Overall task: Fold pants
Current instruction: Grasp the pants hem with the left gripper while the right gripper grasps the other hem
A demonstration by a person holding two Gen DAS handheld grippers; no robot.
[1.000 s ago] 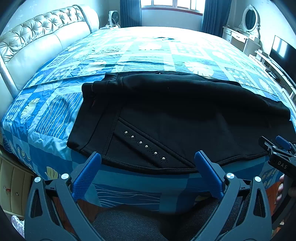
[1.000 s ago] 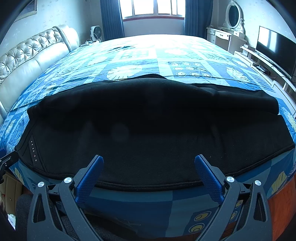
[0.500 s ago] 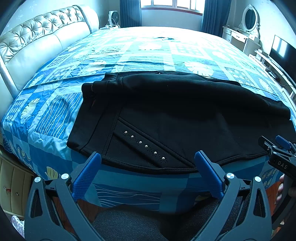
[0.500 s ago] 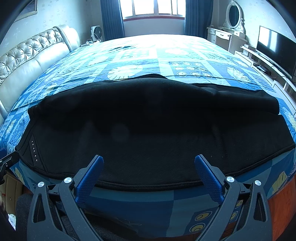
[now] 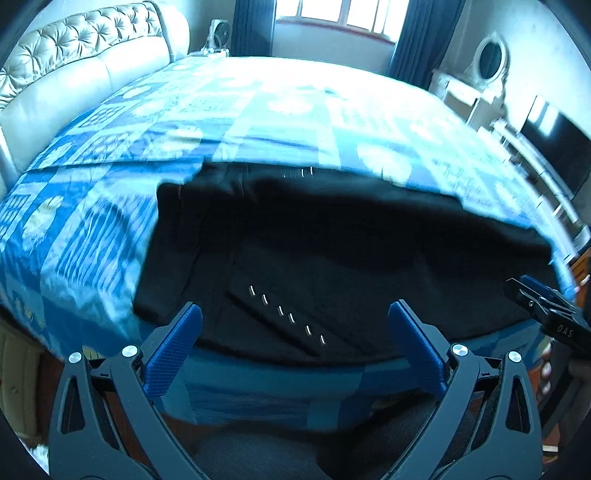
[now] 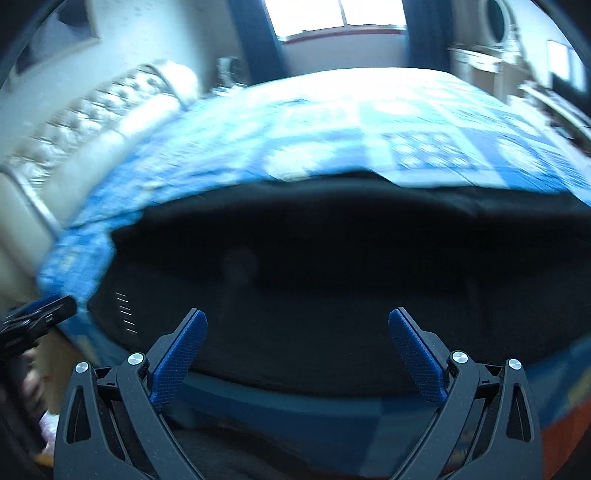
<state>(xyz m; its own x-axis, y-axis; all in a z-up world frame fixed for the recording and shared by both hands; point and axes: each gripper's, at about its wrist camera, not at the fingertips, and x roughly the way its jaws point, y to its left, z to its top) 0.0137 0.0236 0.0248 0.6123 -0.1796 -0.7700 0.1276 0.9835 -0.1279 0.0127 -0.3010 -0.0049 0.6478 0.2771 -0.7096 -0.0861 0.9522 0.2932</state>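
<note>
Black pants (image 5: pixel 332 258) lie folded lengthwise across the near side of the bed, waistband to the left, with a diagonal row of small silver studs (image 5: pixel 288 314) near the front hem. The pants fill the middle of the right wrist view (image 6: pixel 351 277). My left gripper (image 5: pixel 295 332) is open and empty, its blue fingers just over the pants' near edge by the studs. My right gripper (image 6: pixel 297 332) is open and empty over the near hem further right; it also shows at the right edge of the left wrist view (image 5: pixel 546 310).
The bed has a blue patterned cover (image 5: pixel 258 110) and a tufted cream headboard (image 5: pixel 74 74) on the left. A dresser with an oval mirror (image 5: pixel 487 59) and a TV (image 5: pixel 554 147) stand at the right. A window (image 6: pixel 340 14) is at the back.
Both grippers have moved forward towards the pants, so their fingers now overlap the near hem. Both views are blurred by the motion. The pants have not moved.
</note>
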